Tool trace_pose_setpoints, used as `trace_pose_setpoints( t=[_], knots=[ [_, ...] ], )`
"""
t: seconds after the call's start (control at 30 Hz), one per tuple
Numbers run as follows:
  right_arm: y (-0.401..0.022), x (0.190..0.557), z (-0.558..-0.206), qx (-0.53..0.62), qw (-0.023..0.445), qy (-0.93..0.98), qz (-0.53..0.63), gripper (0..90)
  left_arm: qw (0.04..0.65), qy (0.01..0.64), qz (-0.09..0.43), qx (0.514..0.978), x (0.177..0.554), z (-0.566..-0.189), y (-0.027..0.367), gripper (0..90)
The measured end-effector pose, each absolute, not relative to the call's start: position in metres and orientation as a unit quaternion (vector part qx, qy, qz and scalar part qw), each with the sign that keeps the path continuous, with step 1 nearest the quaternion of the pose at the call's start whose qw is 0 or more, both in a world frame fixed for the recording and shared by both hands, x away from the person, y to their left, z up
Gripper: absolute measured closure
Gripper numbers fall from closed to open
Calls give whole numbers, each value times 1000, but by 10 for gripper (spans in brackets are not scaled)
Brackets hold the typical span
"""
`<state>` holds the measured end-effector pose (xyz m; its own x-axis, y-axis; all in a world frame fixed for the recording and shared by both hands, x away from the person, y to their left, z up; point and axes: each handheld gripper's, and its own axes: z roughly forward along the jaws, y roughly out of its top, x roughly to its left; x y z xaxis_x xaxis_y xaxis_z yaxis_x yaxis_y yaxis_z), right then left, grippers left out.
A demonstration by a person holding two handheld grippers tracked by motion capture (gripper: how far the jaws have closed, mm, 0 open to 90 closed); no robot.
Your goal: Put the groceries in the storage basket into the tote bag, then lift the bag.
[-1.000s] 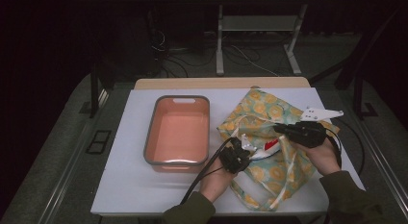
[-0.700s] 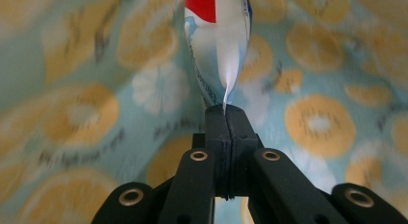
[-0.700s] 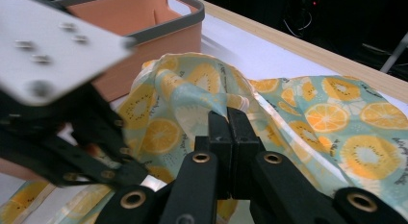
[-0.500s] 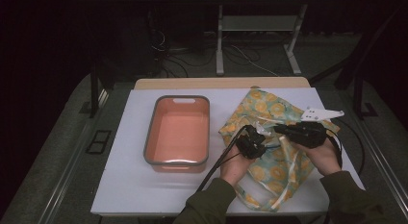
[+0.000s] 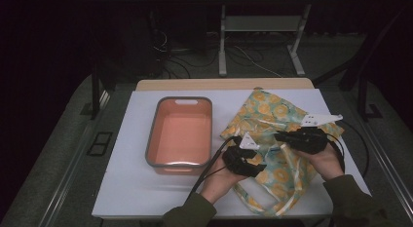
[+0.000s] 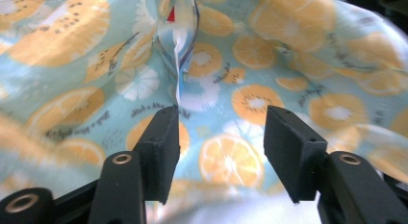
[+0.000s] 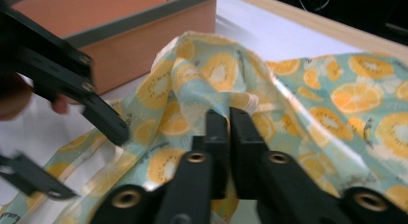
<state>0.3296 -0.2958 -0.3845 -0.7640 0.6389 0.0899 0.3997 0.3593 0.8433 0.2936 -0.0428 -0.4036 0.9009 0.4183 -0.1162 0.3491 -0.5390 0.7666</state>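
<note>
The table (image 5: 146,188) carries an orange bin (image 5: 179,134) and, just beside it, a fruit-print bag (image 5: 272,115) lying flat and rumpled. Both grippers work at the bag's mouth.

The right gripper (image 7: 229,119) has its jaws clenched on a raised fold of the bag's rim, the cloth pinched between the pads and rising just ahead of the tips. This hand should likely keep that fold lifted and taut so the mouth stays open.

The left gripper (image 6: 221,132) has just been opening its jaws; they stand apart with nothing pressed between them. Bag cloth spreads directly ahead of and beneath both pads, and a white packet (image 6: 180,46) with a red corner stands on edge in a crease ahead of the jaw at the left of that view, its lower end almost touching that tip.

To do this step well, the left jaws probably need to shift toward that jaw's side so the packet sits between the pads, then close on the packet alone, not on loose cloth, which would drag the bag along.
</note>
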Motion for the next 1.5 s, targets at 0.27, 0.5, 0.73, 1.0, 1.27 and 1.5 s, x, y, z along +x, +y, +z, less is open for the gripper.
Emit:
trace_pose_setpoints(
  t=[0.27, 0.5, 0.73, 1.0, 1.27, 1.5],
  knots=[
    [-293, 301, -374, 315, 120, 812, 477, 562, 434, 221, 34, 873, 279, -402, -19, 422],
    [-280, 270, -380, 289, 97, 829, 469, 525, 435, 223, 31, 872, 263, -403, -5, 415],
    [-251, 253, -409, 250, 58, 871, 420, 525, 435, 232, 23, 869, 260, -409, 6, 414],
    [-232, 255, -437, 245, 31, 893, 376, 494, 434, 235, 24, 870, 262, -412, 6, 413],
    [-237, 258, -433, 238, 62, 903, 352, 886, 440, 241, 34, 865, 264, -409, 4, 407],
    [-267, 267, -411, 249, 92, 882, 389, 888, 449, 243, 48, 858, 267, -393, -5, 395]
  ],
)
